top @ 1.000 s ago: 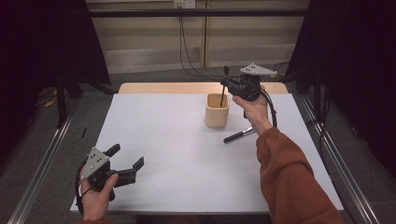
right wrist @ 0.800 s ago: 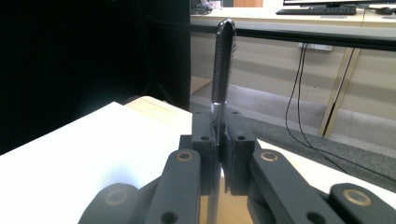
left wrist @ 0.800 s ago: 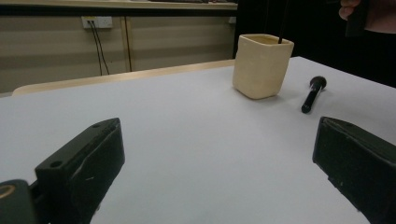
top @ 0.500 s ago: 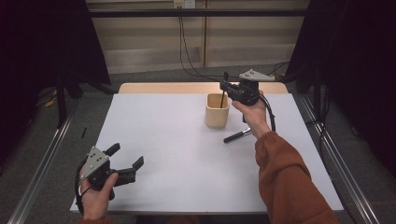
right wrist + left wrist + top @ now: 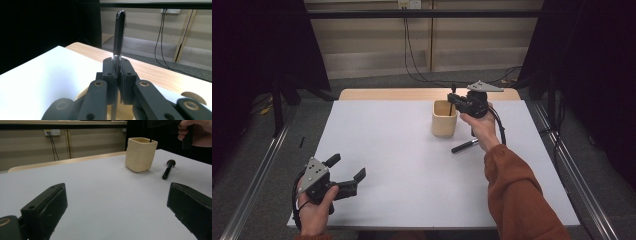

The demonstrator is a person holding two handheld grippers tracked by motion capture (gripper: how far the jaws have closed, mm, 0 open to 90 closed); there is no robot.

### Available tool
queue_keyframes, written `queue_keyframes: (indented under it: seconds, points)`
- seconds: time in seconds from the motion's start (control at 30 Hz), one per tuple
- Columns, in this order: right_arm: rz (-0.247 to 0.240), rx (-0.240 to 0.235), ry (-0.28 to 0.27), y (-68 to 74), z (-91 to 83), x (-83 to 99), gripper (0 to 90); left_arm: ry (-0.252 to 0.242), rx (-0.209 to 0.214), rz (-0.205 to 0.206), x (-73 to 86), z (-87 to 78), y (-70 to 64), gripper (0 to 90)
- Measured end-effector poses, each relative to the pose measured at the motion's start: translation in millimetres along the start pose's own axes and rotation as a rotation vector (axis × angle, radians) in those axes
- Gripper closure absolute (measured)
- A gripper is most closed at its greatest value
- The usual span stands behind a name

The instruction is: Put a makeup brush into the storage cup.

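Note:
A beige cup stands at the back middle of the white table. My right gripper hovers just above the cup's right rim, shut on a thin black tool held upright, its lower end inside the cup. In the right gripper view the jaws clamp the tool's textured handle over the cup's rim. A second black tool lies flat on the table right of the cup. My left gripper rests open near the front left corner, nothing between its fingers.
A wooden strip borders the table's far edge, with metal rails along both sides. Cables hang from a wall socket behind. The person's orange sleeve crosses the table's right front.
The right gripper has sunk slightly toward the cup with the tool still clamped. The left gripper has stayed where it was.

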State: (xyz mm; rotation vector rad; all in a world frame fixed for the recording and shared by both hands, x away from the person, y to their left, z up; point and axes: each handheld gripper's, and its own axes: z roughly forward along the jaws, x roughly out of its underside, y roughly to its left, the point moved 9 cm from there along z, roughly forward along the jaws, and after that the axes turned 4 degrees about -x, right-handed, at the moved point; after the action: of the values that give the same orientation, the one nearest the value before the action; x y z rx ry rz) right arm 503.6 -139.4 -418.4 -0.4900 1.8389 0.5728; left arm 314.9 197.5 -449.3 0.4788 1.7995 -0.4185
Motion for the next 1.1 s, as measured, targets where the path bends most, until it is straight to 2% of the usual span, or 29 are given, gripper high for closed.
queue_keyframes:
  seconds: [0.17, 0.53, 0.7, 0.8, 0.97, 1.1]
  points:
    - [0.012, 0.004, 0.012, -3.4, 0.7, 8.6, 85.3, 0.004, 0.004, 0.005, 0.5, 0.4, -0.2, 3.0]
    - [0.029, -0.001, 0.026, -3.8, 1.5, 15.9, 84.6, 0.006, 0.008, 0.005, 0.9, 1.4, -0.7, 3.1]
    - [0.043, -0.001, 0.037, -6.0, 1.5, 20.7, 71.3, 0.003, 0.012, 0.005, 0.5, 1.0, -0.9, 3.1]
    - [0.038, 0.013, 0.04, -6.8, 0.3, 21.9, 56.1, 0.002, 0.013, 0.007, 0.4, 1.2, -1.2, 3.1]
    - [0.034, 0.016, 0.032, -6.6, -2.3, 21.2, 39.8, 0.002, 0.014, 0.006, 0.3, 1.1, -1.4, 3.0]
    - [0.033, 0.031, 0.041, -7.9, -4.1, 21.7, 31.7, 0.001, 0.013, 0.005, 0.3, 1.1, -0.8, 3.0]
